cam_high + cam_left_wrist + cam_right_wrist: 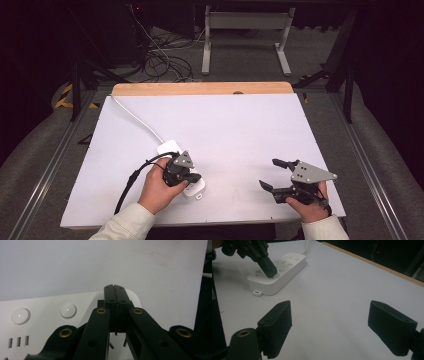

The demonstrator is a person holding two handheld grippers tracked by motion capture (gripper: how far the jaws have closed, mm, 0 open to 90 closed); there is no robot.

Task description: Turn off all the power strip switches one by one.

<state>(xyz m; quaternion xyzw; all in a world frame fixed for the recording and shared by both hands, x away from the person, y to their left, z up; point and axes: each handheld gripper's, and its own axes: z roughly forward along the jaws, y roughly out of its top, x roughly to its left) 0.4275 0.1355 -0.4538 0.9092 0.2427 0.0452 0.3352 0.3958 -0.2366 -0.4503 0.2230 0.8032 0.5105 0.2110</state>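
table: white rectangular tabletop (240,130) with a wooden far edge; the landmark.
strip: white hard-plastic power strip (287,271) with round buttons, near-left on the table, white cord (135,117) to the far-left corner. Probably light, rigid, slick; likely slides when pushed. Grip across long sides.
left gripper (270,271): jaws pressed together, tip on strip top.
right gripper (337,327): jaws spread, empty, near-right on table.
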